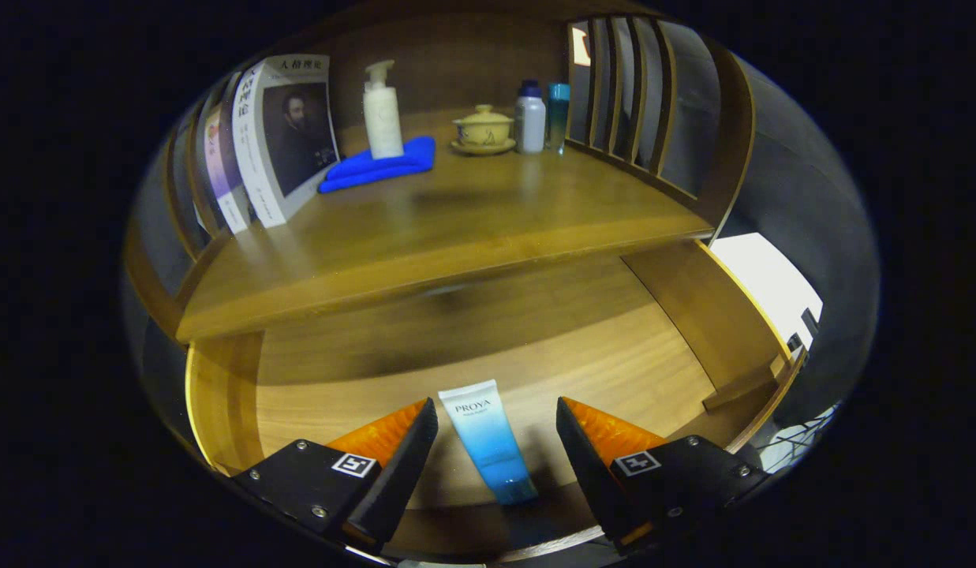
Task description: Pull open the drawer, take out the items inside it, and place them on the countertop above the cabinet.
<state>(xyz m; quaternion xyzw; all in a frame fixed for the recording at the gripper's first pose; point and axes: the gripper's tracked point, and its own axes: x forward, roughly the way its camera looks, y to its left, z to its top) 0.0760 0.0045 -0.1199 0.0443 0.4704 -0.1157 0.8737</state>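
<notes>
Down at the near edge, the claw point(497, 422) hangs over the pulled-out wooden drawer point(219, 394) with its two black, orange-faced fingers point(393, 454) spread wide apart, pinching nothing. Between them, touching neither, lies the white-and-blue plastic cosmetic tube point(488, 442), flat on the drawer's pale wood floor. Its blue end points toward the claw and its white end points away, a little past the fingertips. The tube sits near the drawer's front, with bare wood around it on every side; the drawer's walls rise well apart from it to the left and to the right.

Beyond the drawer, the brown wooden bench point(456, 229) on top of the cabinet overhangs the drawer's back part and casts a shadow across it. On the bench's left side a few paperback books point(278, 134) stand leaning against a slatted wooden side rail. Farther back, a folded blue cloth point(381, 166) lies on the bench, and a white pump bottle point(382, 110) stands upright on it. To the right of these, near the back, a yellow lidded tea bowl on a saucer point(483, 130) stands just beside a grey bottle with a dark cap point(529, 118), and a teal bottle point(558, 114) is next to that, close to the right slatted rail point(637, 95).
</notes>
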